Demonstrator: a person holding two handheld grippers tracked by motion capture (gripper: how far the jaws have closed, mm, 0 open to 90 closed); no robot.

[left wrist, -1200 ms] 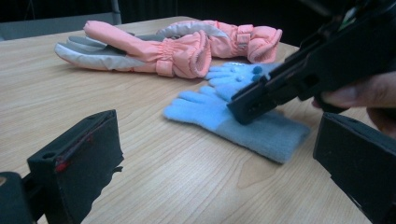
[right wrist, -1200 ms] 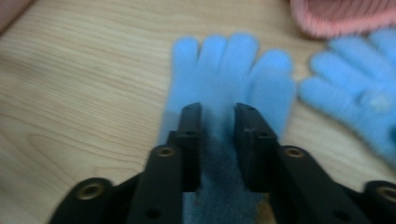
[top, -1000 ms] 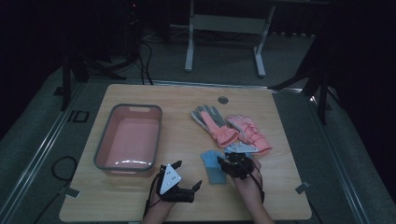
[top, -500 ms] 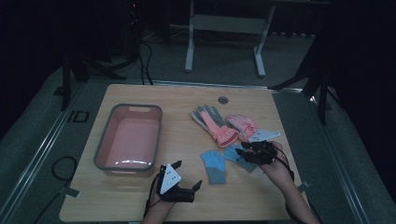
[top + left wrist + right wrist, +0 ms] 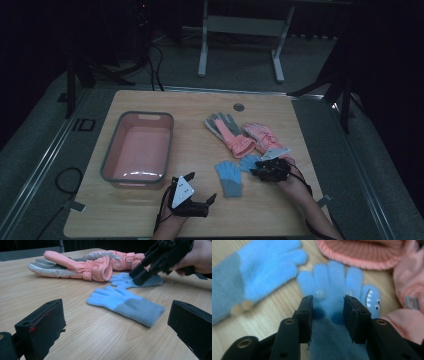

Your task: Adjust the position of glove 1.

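Observation:
Two small blue knit gloves lie on the wooden table. One blue glove lies flat by itself, with the grey cuff toward me. The other blue glove has a shark face on its thumb. My right gripper is open, its tips down on this glove's palm, one jaw to each side. My left gripper rests wide open near the front edge, pointing at the gloves with nothing between its jaws.
Two pink padded gloves lie just beyond the blue ones, one palm-up with grey fingers, the other to its right. A pink basin stands empty at the left. A round grommet sits near the far edge.
My right gripper has moved to the right, toward the pink gloves. The shark-face glove now lies apart from the first blue glove, under its tips. The left gripper has stayed put.

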